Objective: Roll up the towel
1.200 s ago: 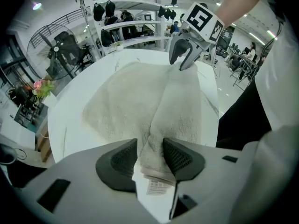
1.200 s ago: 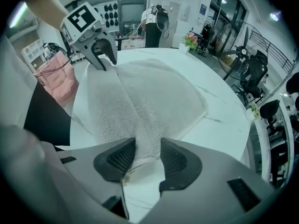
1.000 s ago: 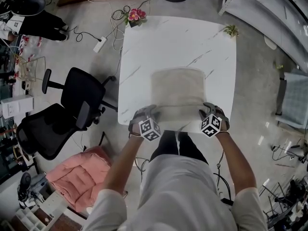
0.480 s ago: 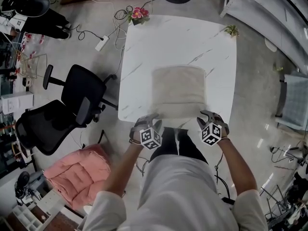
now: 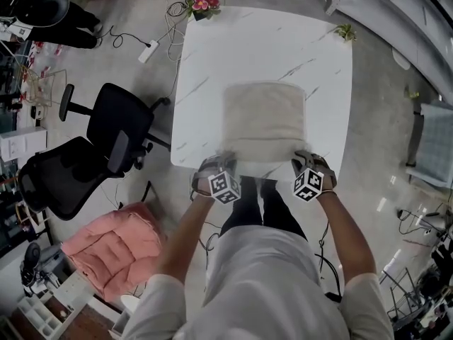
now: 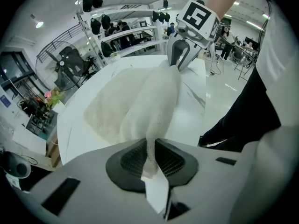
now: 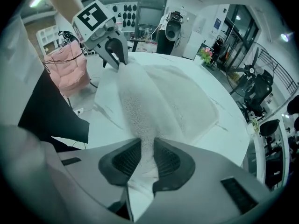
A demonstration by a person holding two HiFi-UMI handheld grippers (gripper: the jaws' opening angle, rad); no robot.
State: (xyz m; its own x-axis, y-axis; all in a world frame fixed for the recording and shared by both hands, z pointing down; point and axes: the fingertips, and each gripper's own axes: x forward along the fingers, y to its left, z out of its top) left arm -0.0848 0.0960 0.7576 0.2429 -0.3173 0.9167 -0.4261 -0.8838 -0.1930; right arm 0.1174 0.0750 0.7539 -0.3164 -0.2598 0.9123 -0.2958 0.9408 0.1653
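A cream towel [image 5: 263,122] lies spread on the white marble table [image 5: 212,69], its near edge at the table's front. My left gripper [image 5: 225,163] pinches the near left corner of the towel [image 6: 140,101]; its jaws have just been closing and the pads press on the cloth. My right gripper [image 5: 303,160] grips the near right corner of the towel [image 7: 154,106] the same way, its jaws also having just closed on the fabric. The near edge is bunched up between the two grippers. Each gripper shows in the other's view: the right gripper [image 6: 179,59] and the left gripper [image 7: 117,55].
Two black office chairs [image 5: 106,137] stand left of the table, and a pink cushion [image 5: 113,250] lies on the floor nearby. A pot of pink flowers [image 5: 202,4] sits at the far left corner and a small plant [image 5: 345,32] at the far right corner.
Both grippers drew back off the towel's near edge, then returned to it and closed on the near corners. The near edge now stands bunched between them.
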